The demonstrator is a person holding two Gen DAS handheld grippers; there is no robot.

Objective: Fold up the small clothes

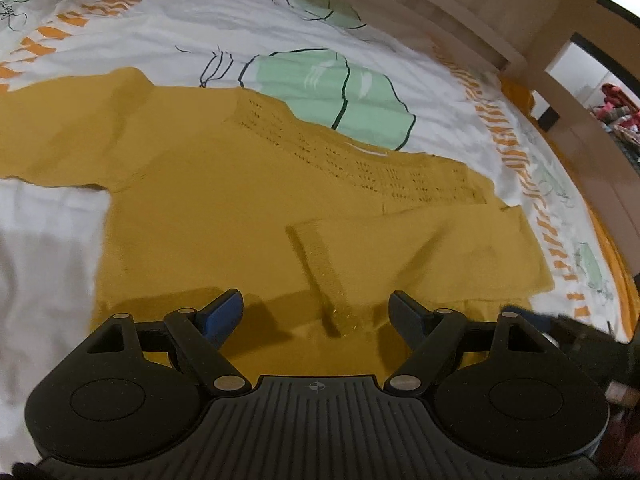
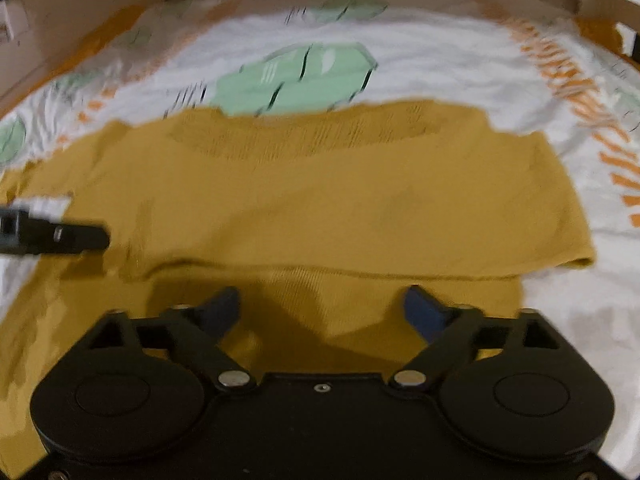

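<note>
Your left gripper (image 1: 316, 312) stands wide open, nothing between its blue pads (image 1: 224, 312); it hovers just above the mustard knit sweater (image 1: 224, 216), whose folded-in sleeve cuff (image 1: 320, 268) lies straight ahead between the fingers. Your right gripper (image 2: 324, 308) is likewise spread wide and empty, over the sweater's lower edge. The garment lies flat on the printed bedsheet (image 1: 200, 28) ahead of both claws

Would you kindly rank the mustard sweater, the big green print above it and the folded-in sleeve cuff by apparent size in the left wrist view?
1. Mustard sweater, by far the largest.
2. Green print on the bedsheet.
3. Sleeve cuff, smallest, though it lies nearest the camera.
</note>
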